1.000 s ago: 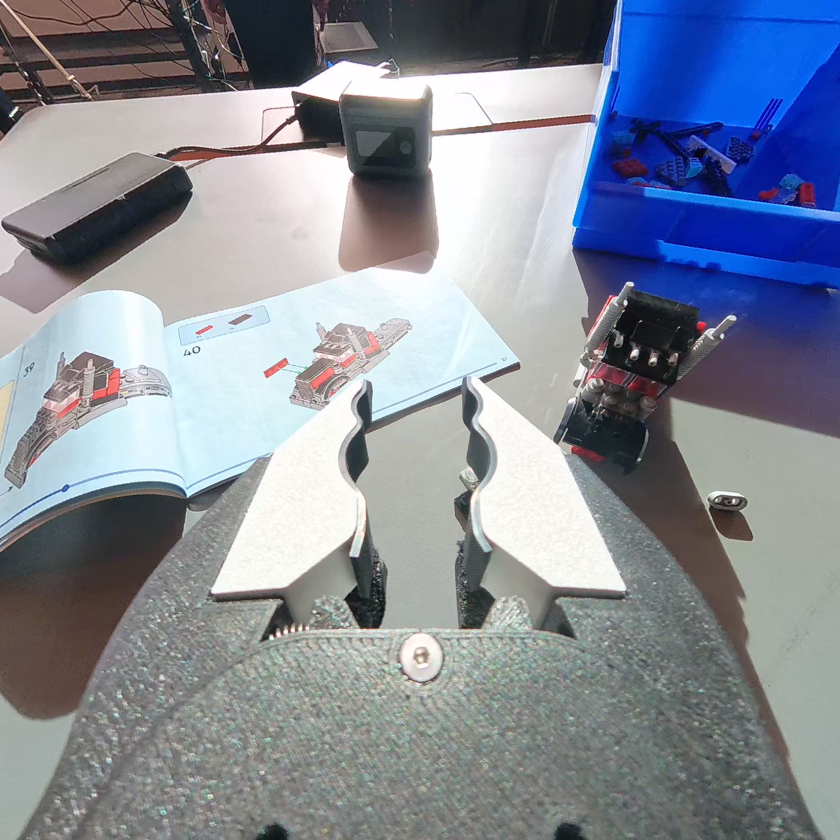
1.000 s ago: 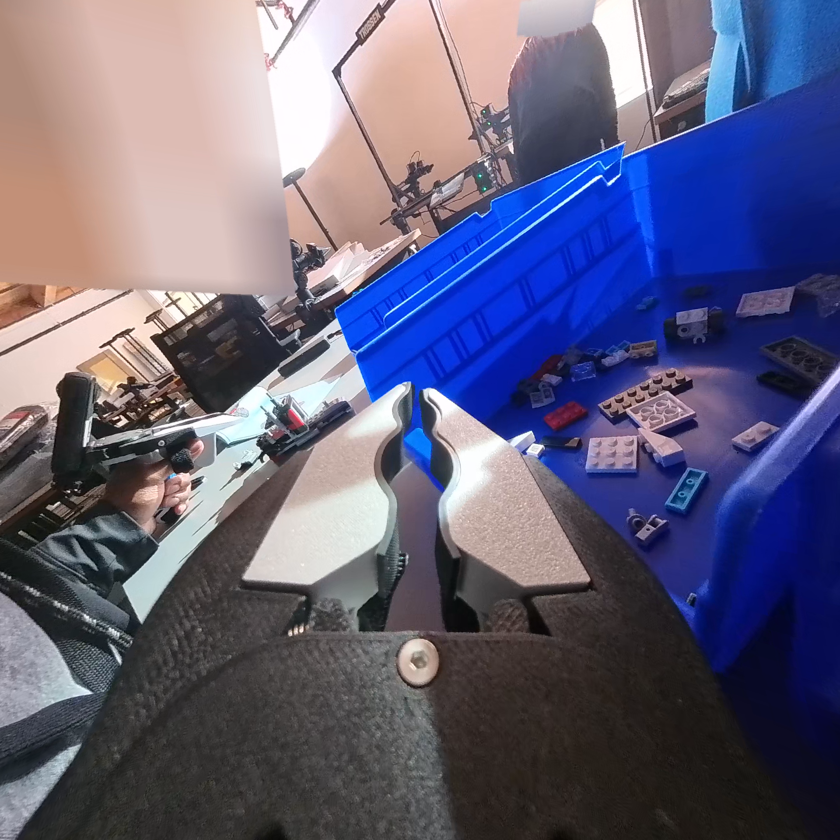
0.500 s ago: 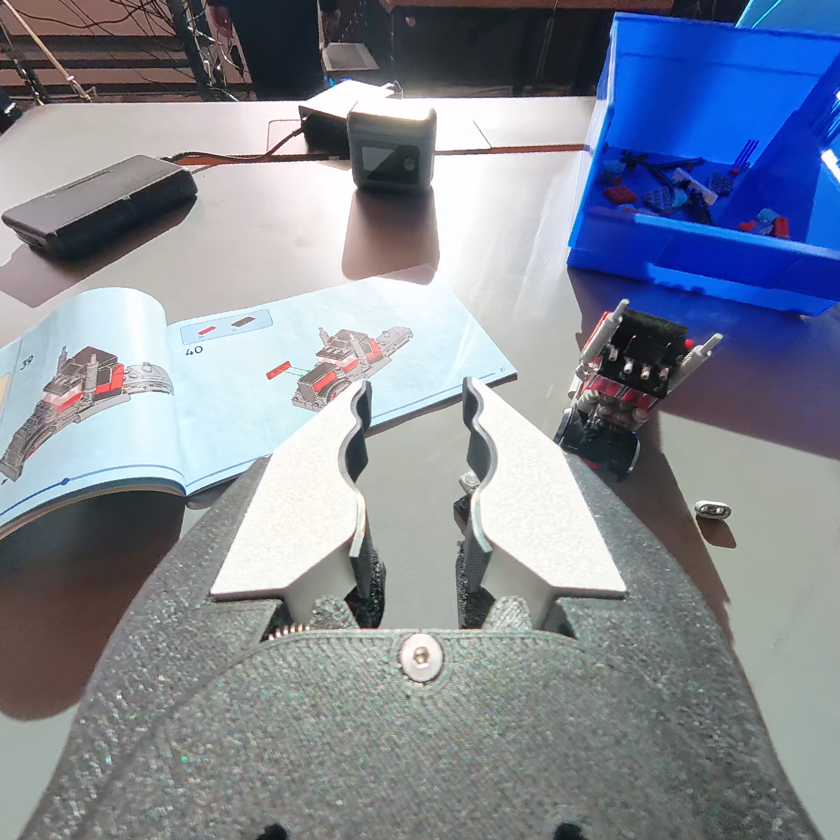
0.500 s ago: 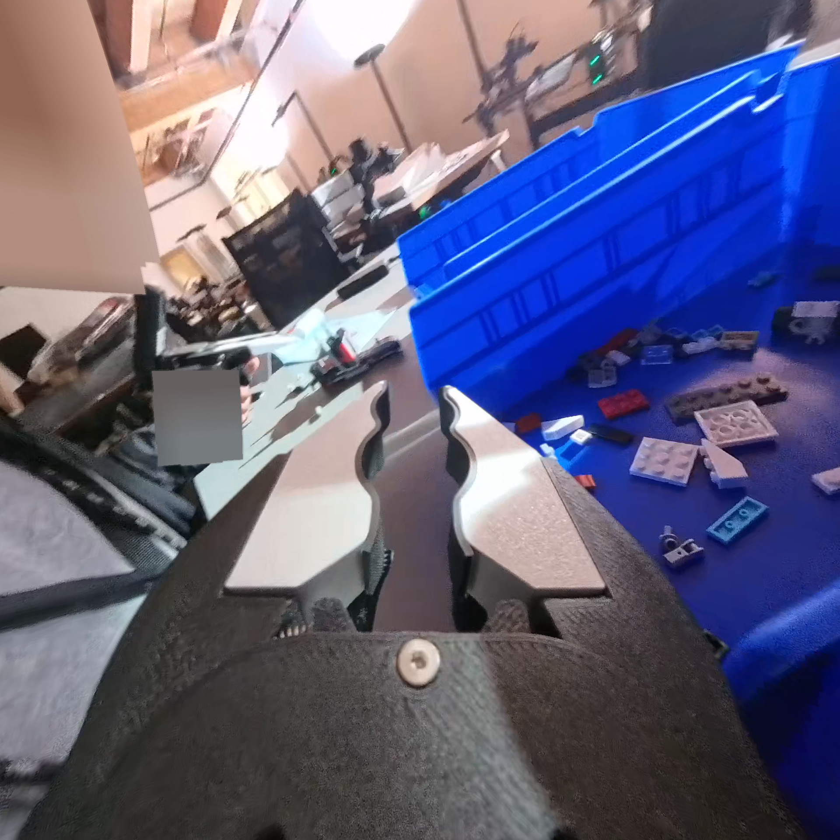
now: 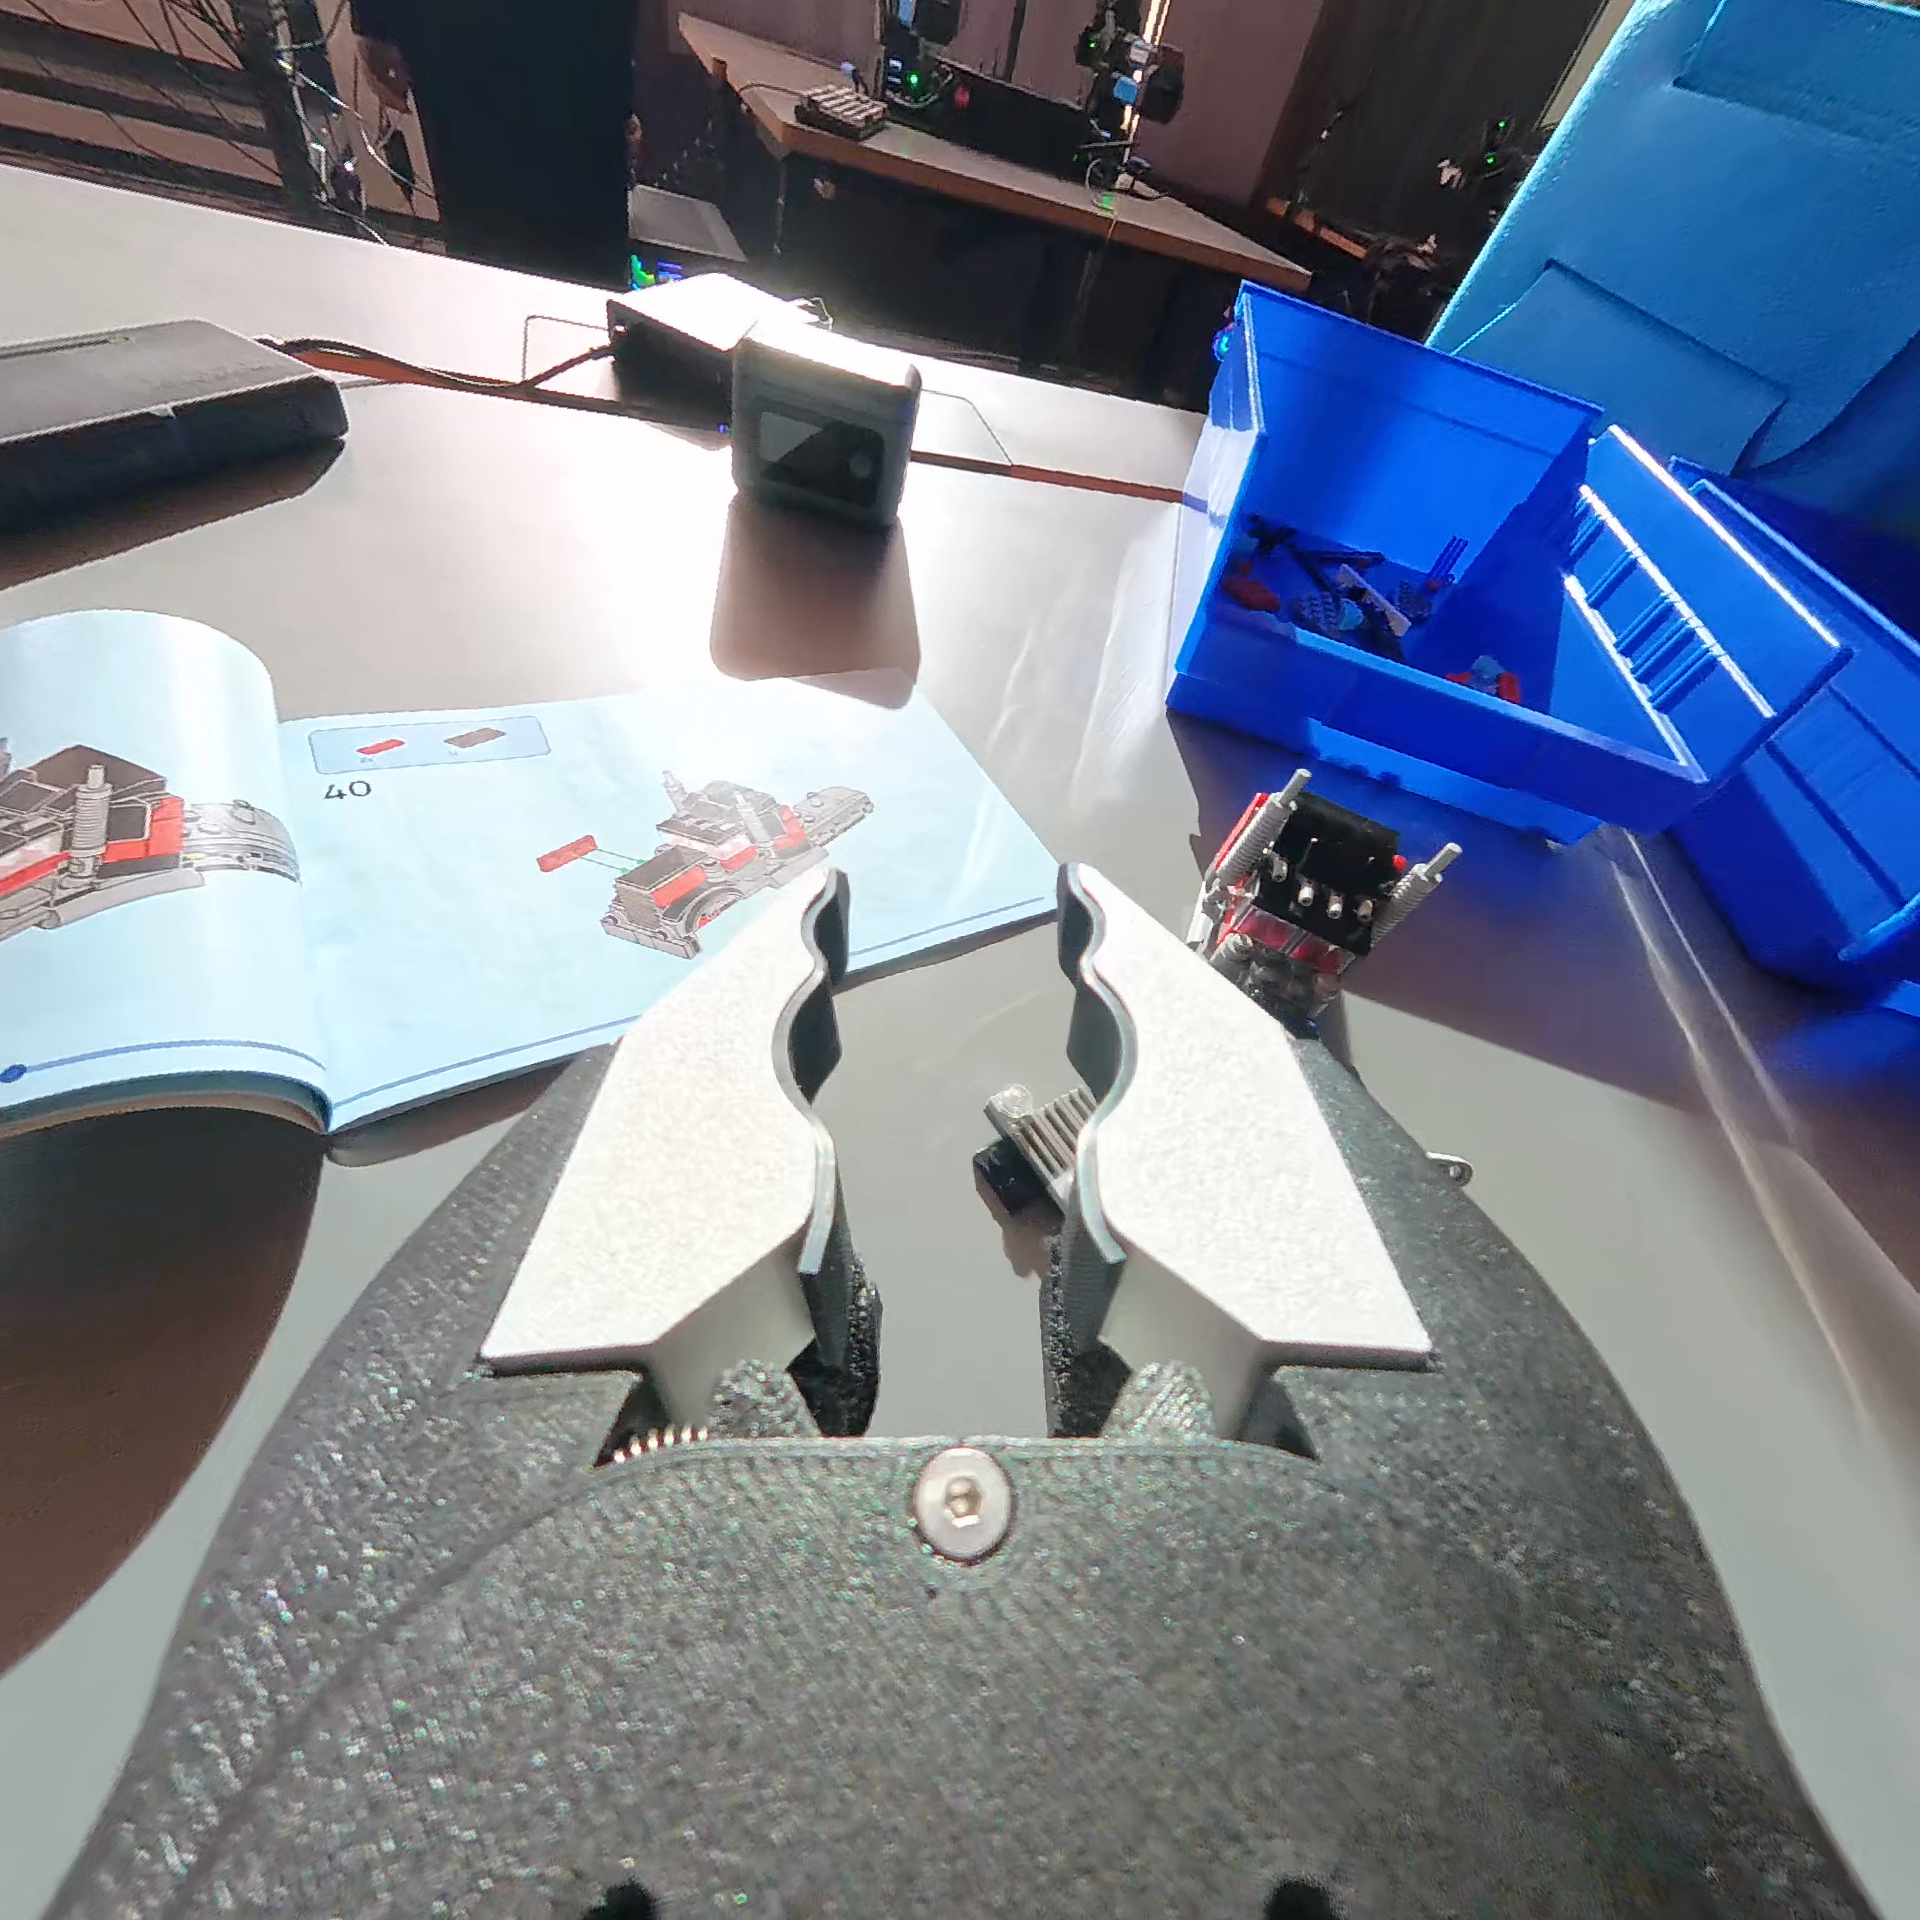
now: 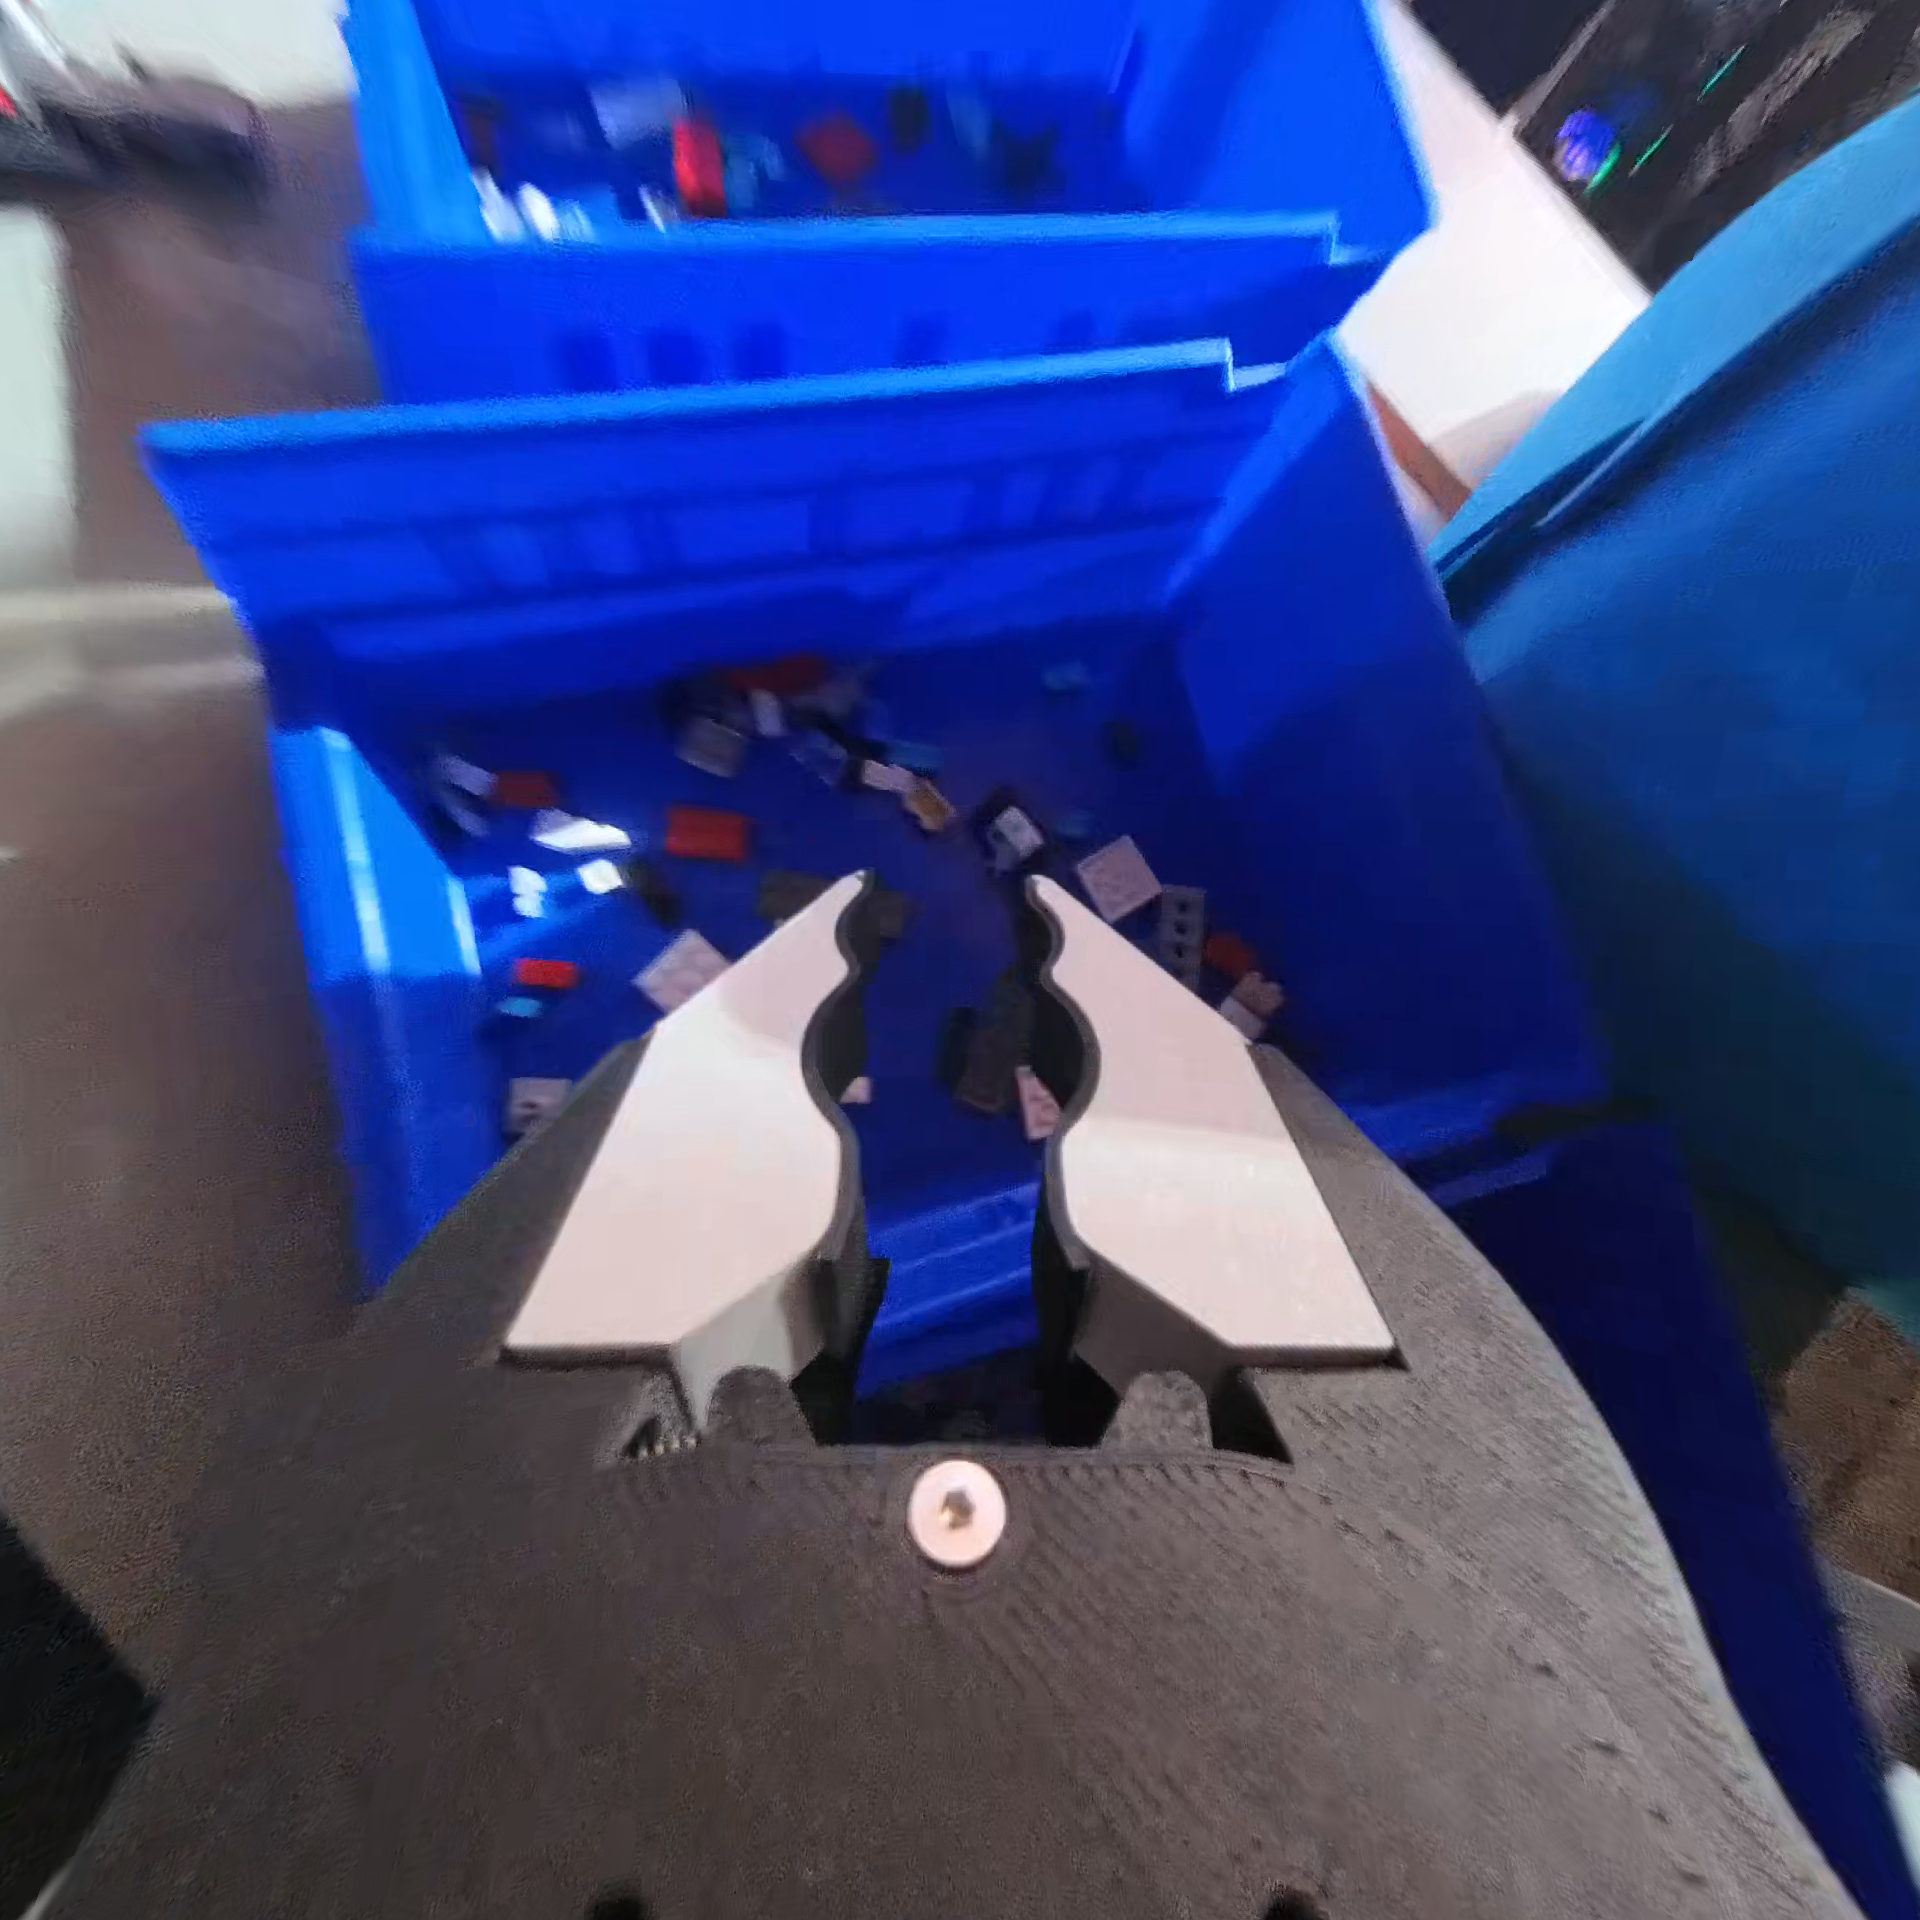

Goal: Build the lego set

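Observation:
My left gripper (image 5: 948, 896) is open and empty above the dark table. A small grey and black lego piece (image 5: 1039, 1132) lies on the table between its fingers, close to the right one. The part-built black and red lego truck (image 5: 1311, 902) stands just right of the right fingertip. The open instruction booklet (image 5: 436, 894) lies to the left. My right gripper (image 6: 943, 891) is open and empty, hovering over a blue bin (image 6: 374, 935) that holds several loose lego pieces (image 6: 707, 833). The right wrist view is blurred.
Two blue bins (image 5: 1351, 717) stand at the right in the left wrist view. A small grey camera box (image 5: 823, 436) and a black flat case (image 5: 145, 416) sit farther back. A tiny grey piece (image 5: 1455, 1170) lies right of the left gripper. A second bin (image 6: 852, 291) stands behind the first. Tip to tip, the grippers are about 50 centimeters apart. Between my left fingertips and the black flat case (image 5: 145, 416) there is roughly 30 centimeters.
The right gripper has swung from a sideways look along the bin to face down into it, and has opened wider. The left gripper has tilted up and drawn back; the small piece shows more.

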Motion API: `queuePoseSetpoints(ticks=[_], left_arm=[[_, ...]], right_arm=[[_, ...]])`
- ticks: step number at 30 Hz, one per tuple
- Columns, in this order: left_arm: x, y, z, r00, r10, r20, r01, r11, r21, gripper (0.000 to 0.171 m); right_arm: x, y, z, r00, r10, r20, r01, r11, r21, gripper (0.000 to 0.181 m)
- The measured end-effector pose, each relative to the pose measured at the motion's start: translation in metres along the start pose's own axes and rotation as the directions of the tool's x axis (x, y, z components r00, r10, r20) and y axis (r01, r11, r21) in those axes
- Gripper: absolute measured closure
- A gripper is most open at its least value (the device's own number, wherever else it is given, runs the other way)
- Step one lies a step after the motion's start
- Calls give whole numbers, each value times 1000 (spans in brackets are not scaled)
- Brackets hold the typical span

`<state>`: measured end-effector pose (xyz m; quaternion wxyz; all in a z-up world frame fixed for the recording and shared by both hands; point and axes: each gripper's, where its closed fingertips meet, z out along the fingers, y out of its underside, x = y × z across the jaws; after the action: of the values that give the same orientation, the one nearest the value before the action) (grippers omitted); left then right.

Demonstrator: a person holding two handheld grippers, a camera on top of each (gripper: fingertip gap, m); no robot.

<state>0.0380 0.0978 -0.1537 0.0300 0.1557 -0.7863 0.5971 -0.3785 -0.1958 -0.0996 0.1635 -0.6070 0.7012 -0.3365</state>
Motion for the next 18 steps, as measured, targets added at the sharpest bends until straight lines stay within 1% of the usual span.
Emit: queuePoseSetpoints(ticks=[3, 5, 9, 10, 14, 18], left_arm=[[4, 2, -4, 1000, -10, -16, 10, 1000, -1, 131], [5, 4, -6, 1000, -18, -21, 18, 1000, -6, 131], [7, 8, -4, 1000, -4, -22, 3, 999, -34, 131], [8, 9, -3, 1000, 4, -21, -5, 999, -45, 131], [10, 12, 0, 999, 32, -13, -33, 997, -69, 130], [12, 14, -1, 1000, 21, -13, -22, 997, -73, 130]], right_arm=[[13, 10, 38, 996, -71, 46, 77, 986, -146, 154], [20, 19, 59, 989, -128, 74, 142, 960, -240, 154], [27, 36, 87, 969, -188, 162, 238, 893, -382, 155], [29, 38, 89, 963, -202, 178, 259, 876, -406, 155], [33, 28, 98, 946, -229, 230, 307, 862, -404, 156], [28, 32, 104, 915, -258, 311, 380, 811, -445, 158]])
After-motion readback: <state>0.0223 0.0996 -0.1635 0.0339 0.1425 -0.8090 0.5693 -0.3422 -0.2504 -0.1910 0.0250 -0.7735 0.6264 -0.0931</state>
